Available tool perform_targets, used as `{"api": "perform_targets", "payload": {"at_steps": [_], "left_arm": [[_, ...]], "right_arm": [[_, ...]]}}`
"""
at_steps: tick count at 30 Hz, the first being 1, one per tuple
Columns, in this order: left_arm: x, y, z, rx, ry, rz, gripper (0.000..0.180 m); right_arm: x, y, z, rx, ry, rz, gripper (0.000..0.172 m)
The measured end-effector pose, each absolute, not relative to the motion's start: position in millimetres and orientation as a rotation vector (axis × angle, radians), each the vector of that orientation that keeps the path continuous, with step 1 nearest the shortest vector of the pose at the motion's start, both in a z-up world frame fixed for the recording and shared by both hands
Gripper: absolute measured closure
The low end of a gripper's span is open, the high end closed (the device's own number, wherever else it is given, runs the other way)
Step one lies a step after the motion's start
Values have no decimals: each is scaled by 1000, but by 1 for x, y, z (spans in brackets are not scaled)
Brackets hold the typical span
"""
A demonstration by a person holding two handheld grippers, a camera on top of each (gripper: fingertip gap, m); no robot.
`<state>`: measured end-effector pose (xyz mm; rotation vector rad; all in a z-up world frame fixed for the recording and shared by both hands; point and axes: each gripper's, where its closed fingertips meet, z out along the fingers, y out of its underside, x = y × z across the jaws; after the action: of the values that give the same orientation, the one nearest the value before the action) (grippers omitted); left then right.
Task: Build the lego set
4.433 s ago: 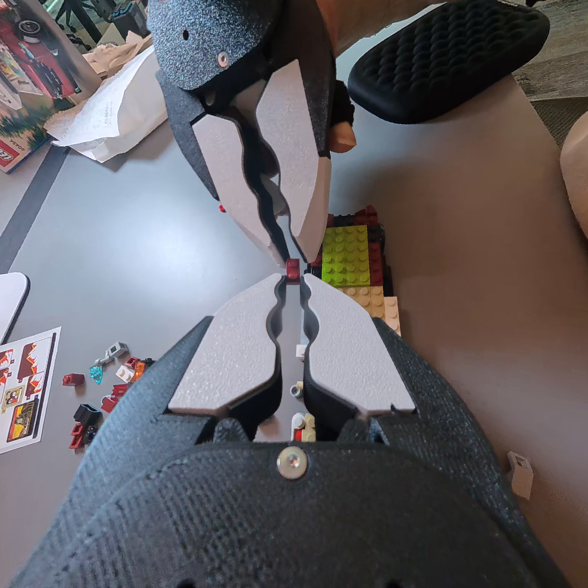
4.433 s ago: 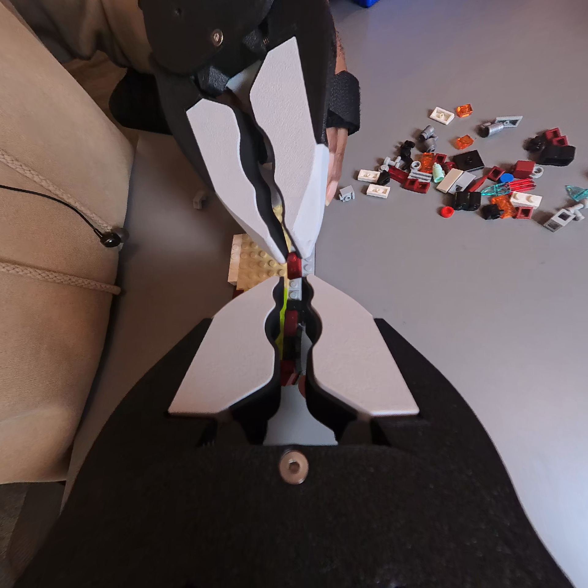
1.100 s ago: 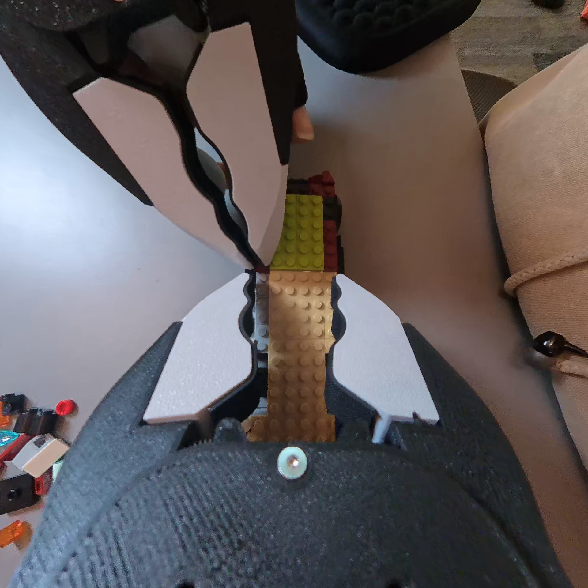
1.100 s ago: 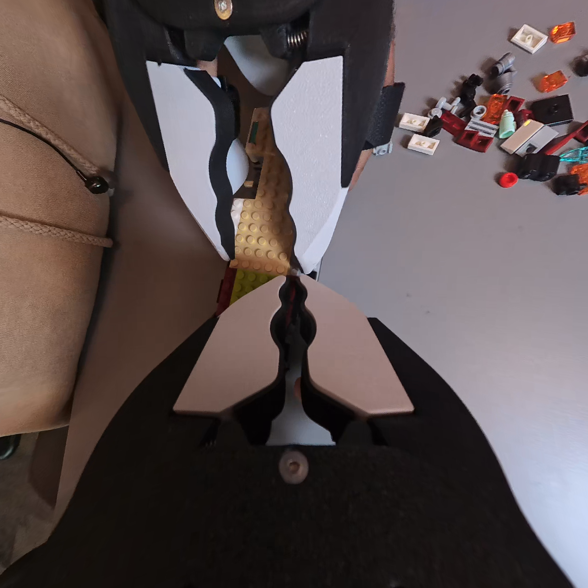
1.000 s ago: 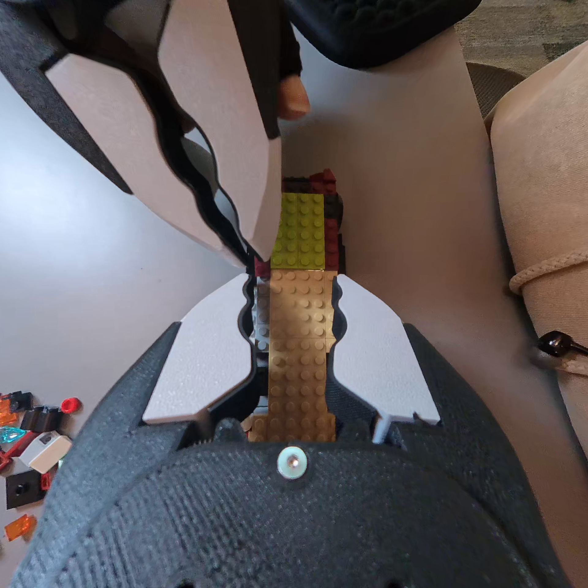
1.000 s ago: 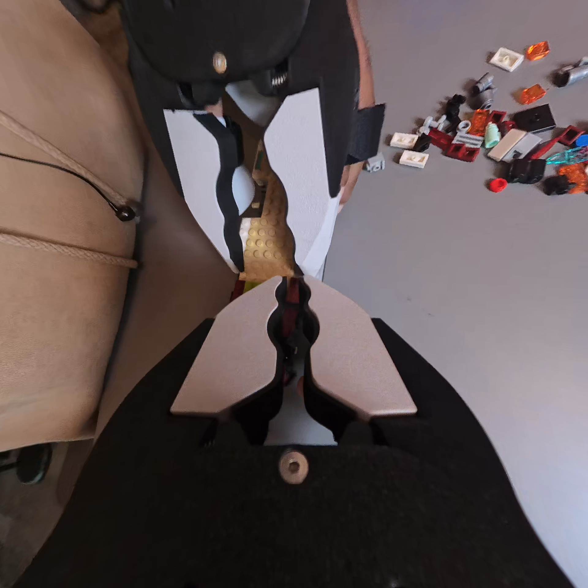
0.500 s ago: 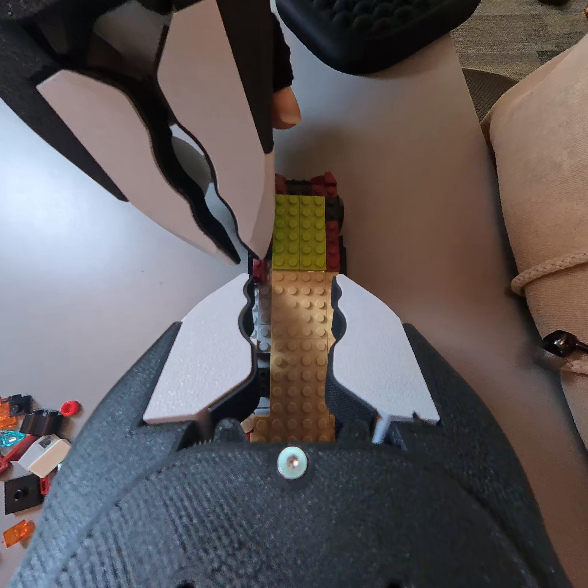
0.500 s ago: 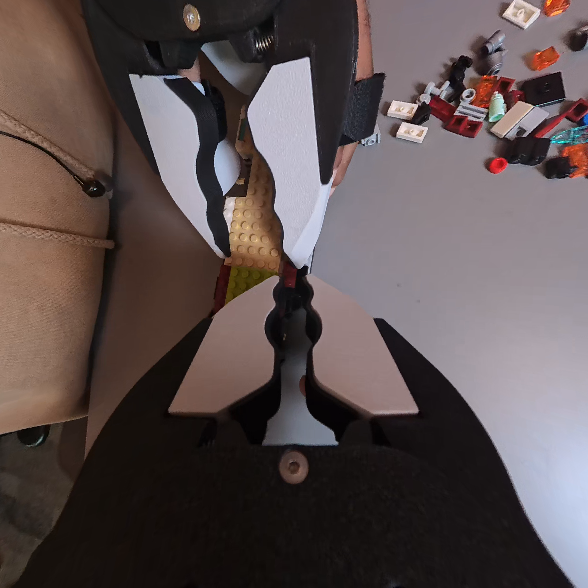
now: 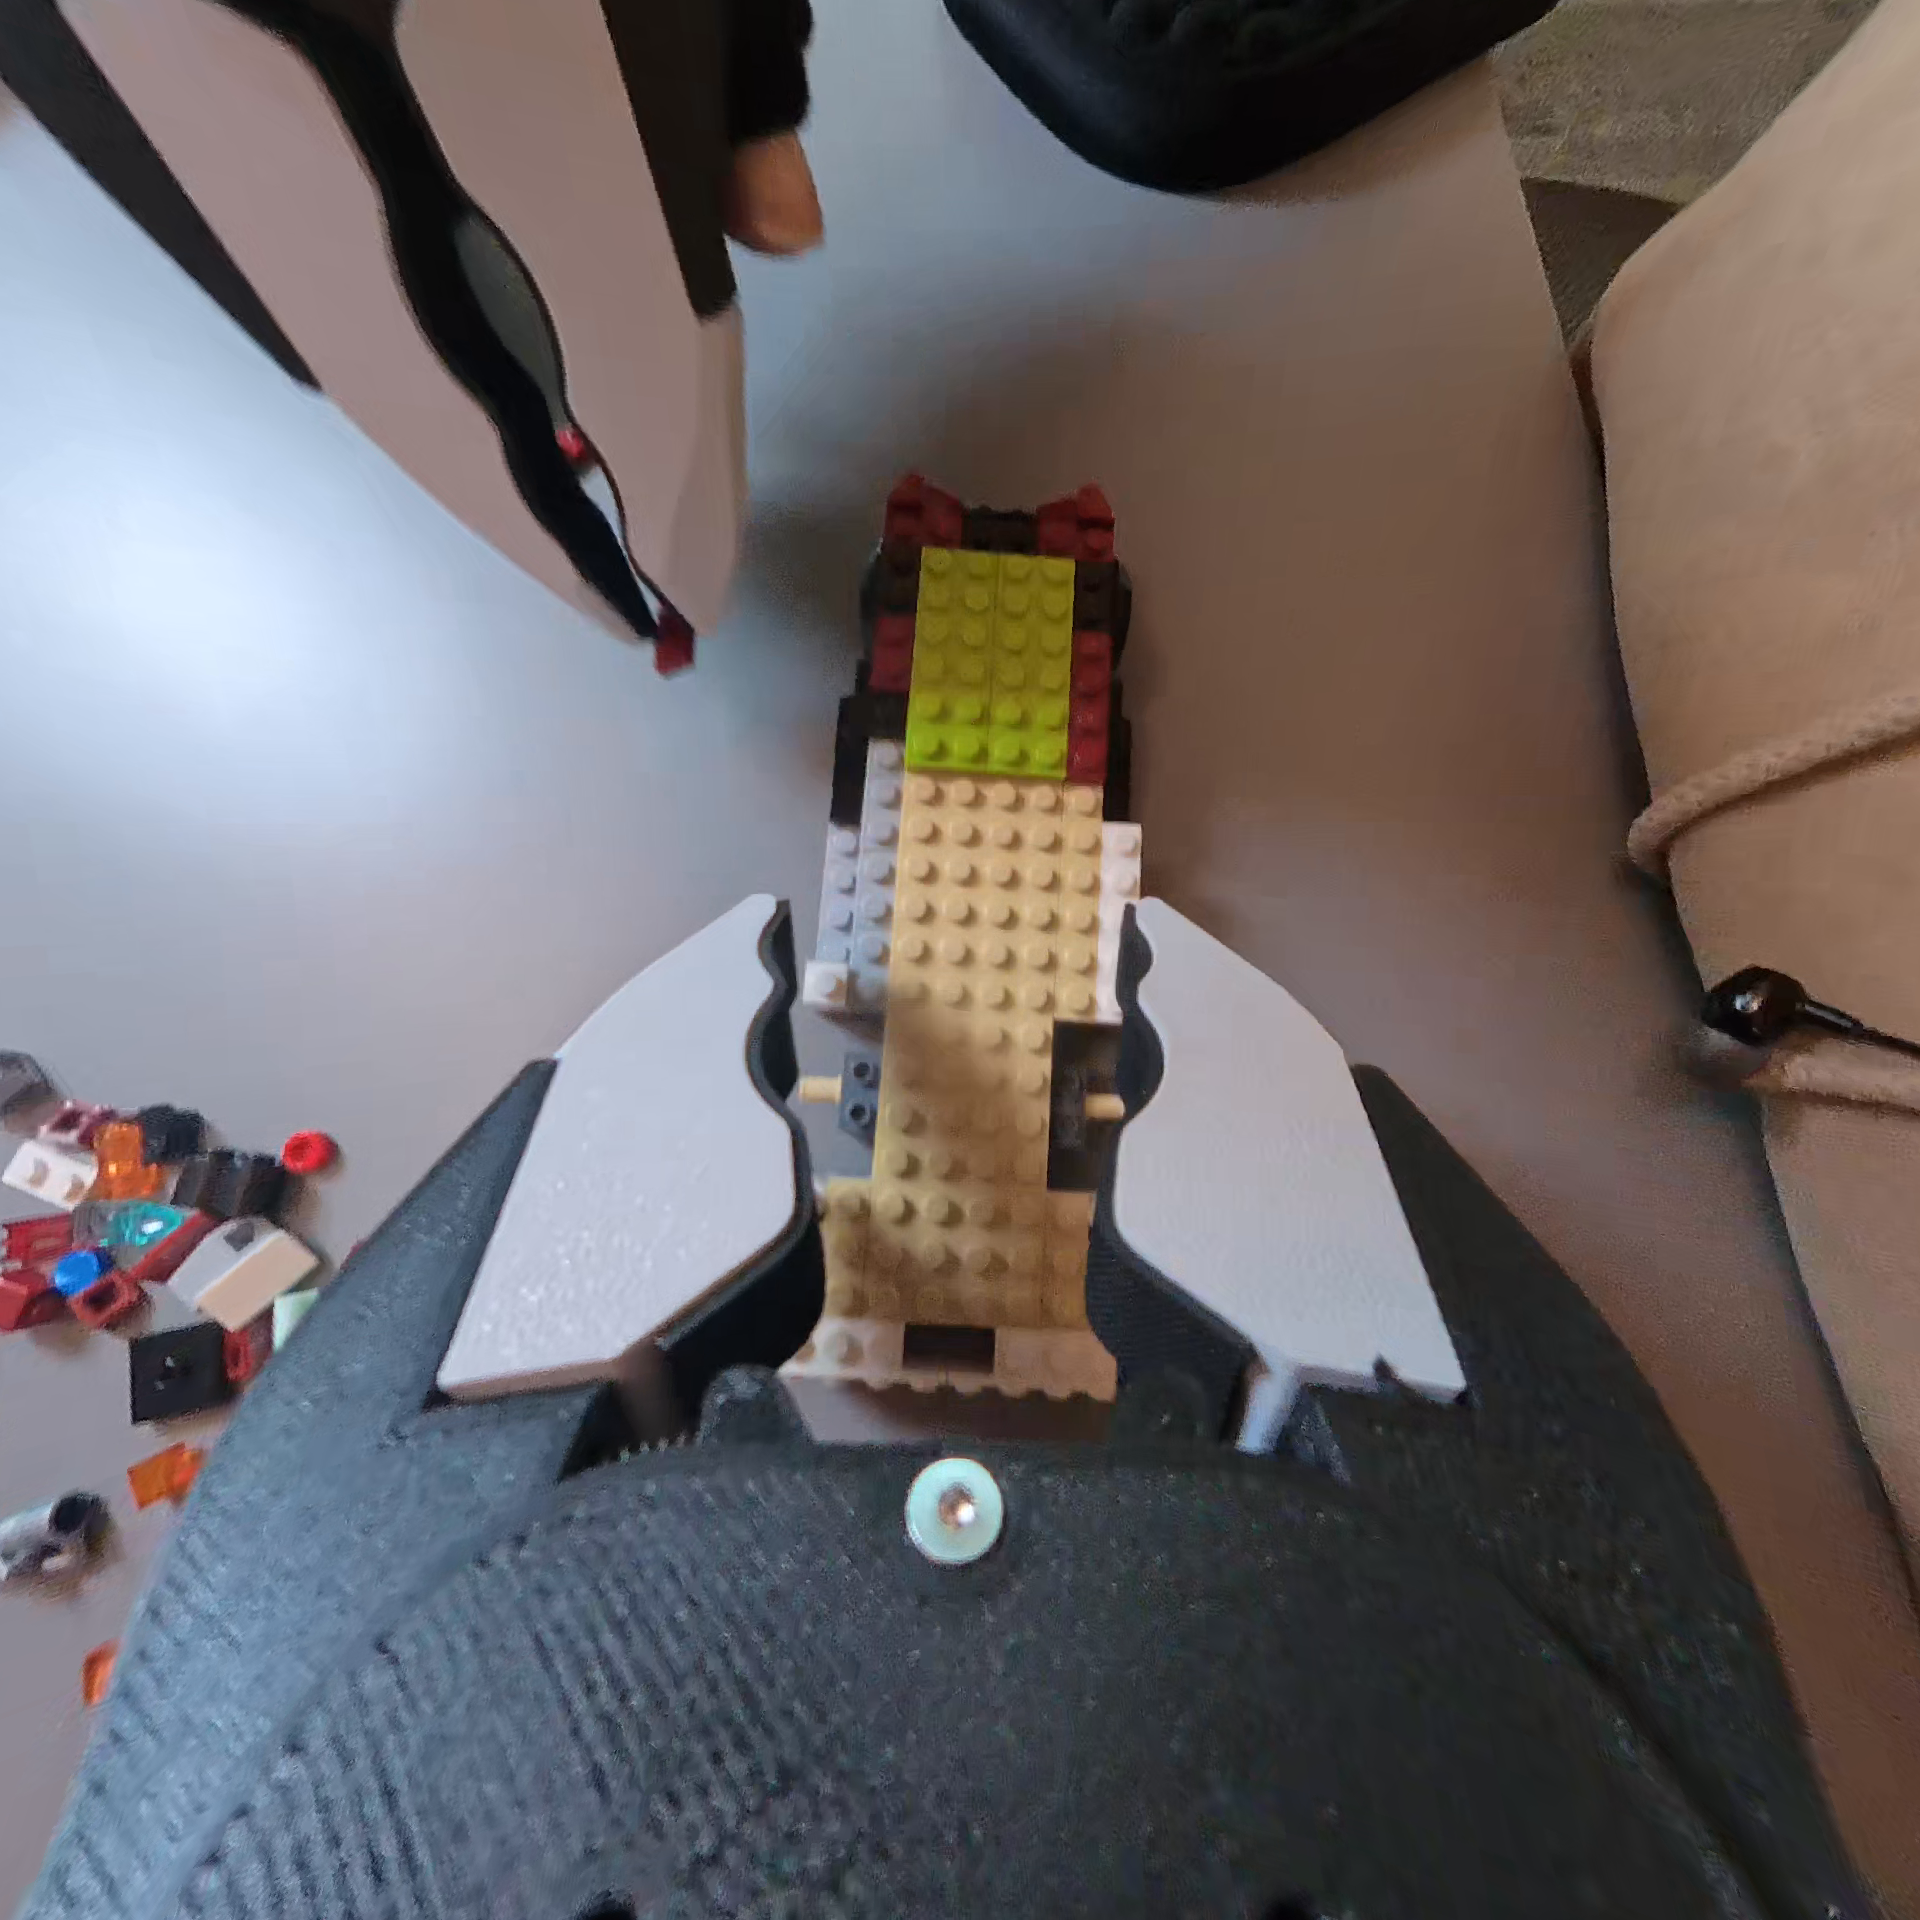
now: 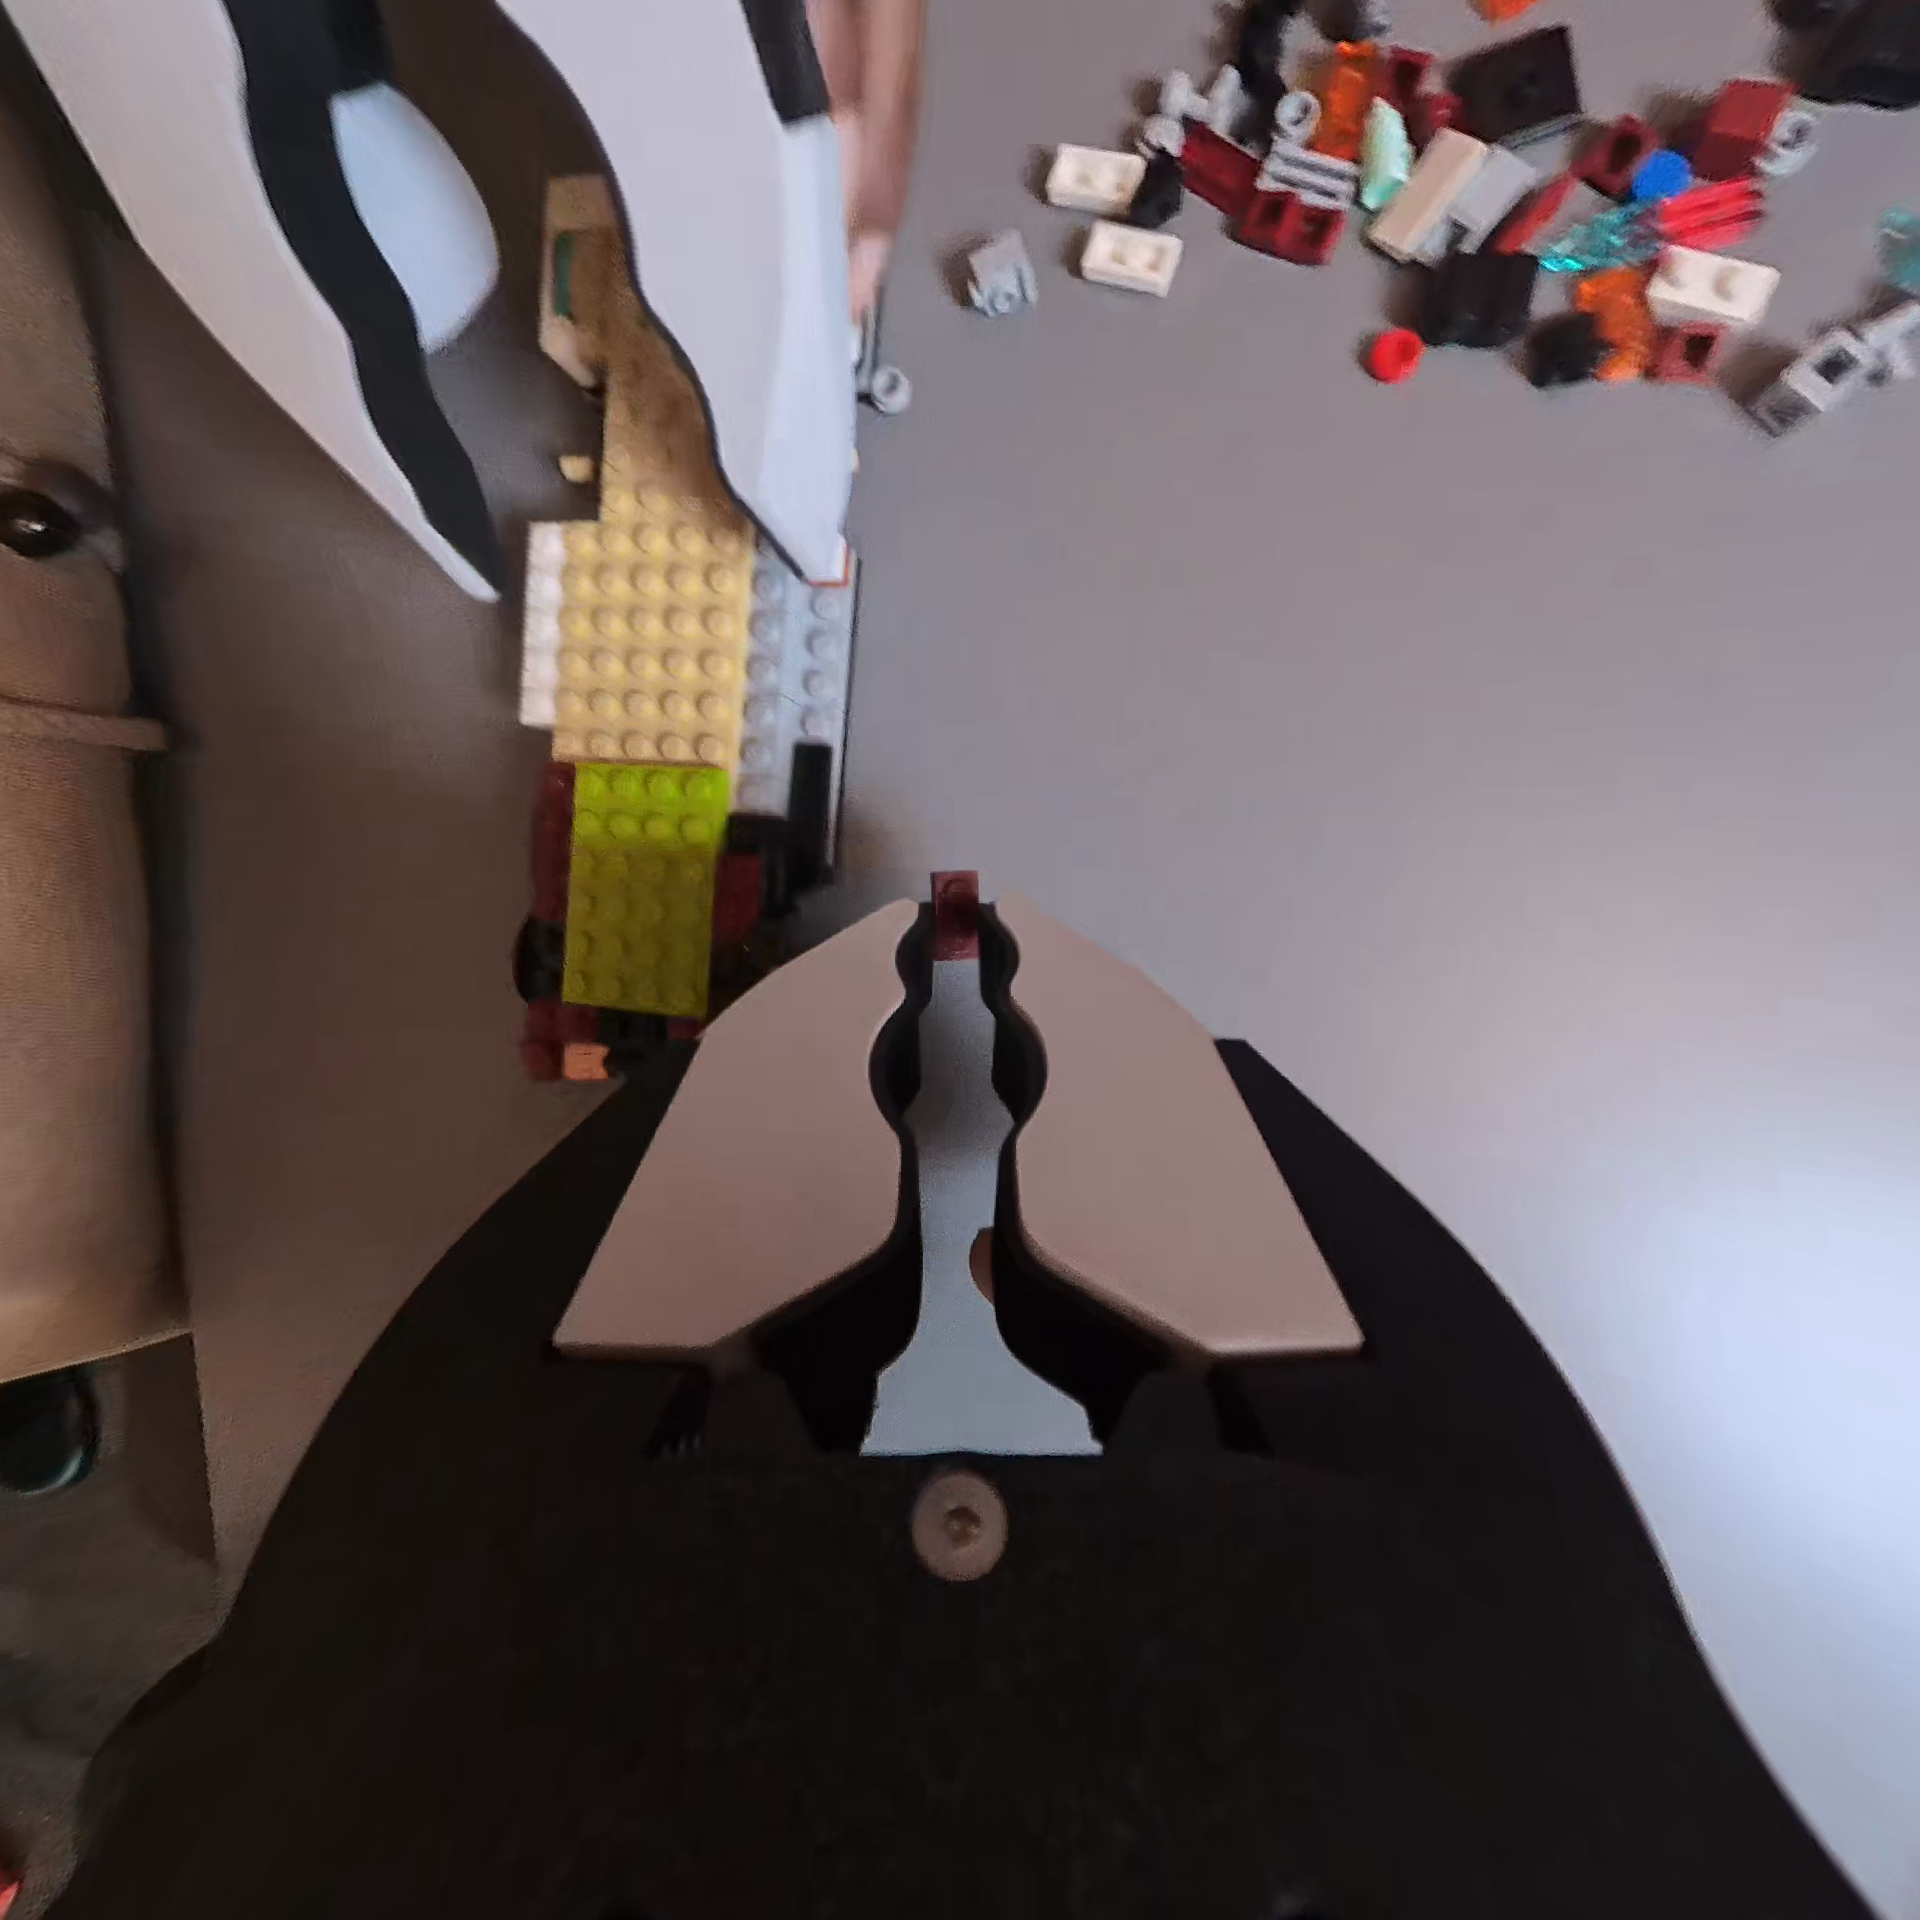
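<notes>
The near end of the brick model (image 9: 966, 1039) runs under the left gripper's (image 9: 956, 914) body between its fingers (image 9: 665, 1122), so that end is hidden. Left of those fingers the loose brick pile (image 9: 156, 1247) is cut by the picture's edge and too blurred to sort. The right gripper (image 10: 958, 909) pinches a small dark red brick (image 10: 954, 914); its shape is smeared. Beyond its fingers (image 10: 779, 1143) the other gripper covers the model's far part.

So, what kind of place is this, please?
Probably a hobby or work table indoors: a grey tabletop, a half-built brick model, a heap of loose bricks, and floor past the table edge.
</notes>
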<state>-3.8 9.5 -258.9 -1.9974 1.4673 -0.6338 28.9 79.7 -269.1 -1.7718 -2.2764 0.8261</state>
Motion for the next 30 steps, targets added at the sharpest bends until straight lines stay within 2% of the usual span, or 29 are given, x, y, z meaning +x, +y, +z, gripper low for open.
{"api": "perform_targets", "payload": {"at_steps": [4,6,9,12,15,17,19,22,24,30], "left_arm": [[-15,-2,-268,-2048,1542,-552,107],[-18,-4,-276,-2056,1592,-478,103],[-18,-1,-280,-2050,1593,-432,108],[-17,4,-283,-2036,1605,-403,113],[-9,6,-283,-1992,1649,-415,113],[-3,10,-283,-1941,1696,-418,113],[2,20,-282,-1886,1727,-399,118],[-1,46,-276,-1868,1677,-266,116],[-10,66,-271,-1914,1538,-169,131],[-16,47,-268,-2017,1360,-372,134]], "right_arm": [[46,103,-287,-1821,-2254,593,163],[47,104,-289,-1807,-2234,565,154],[48,102,-276,-1779,-2181,608,151],[56,71,-256,-1742,-2184,843,148],[70,41,-259,-1799,-2214,979,132],[79,33,-271,-1819,-2232,933,129],[84,27,-270,-1848,-2187,972,132],[96,23,-271,-1883,-2117,941,134],[105,12,-272,-1898,-2106,934,135],[94,-33,-279,-1758,-2183,894,135]]}}
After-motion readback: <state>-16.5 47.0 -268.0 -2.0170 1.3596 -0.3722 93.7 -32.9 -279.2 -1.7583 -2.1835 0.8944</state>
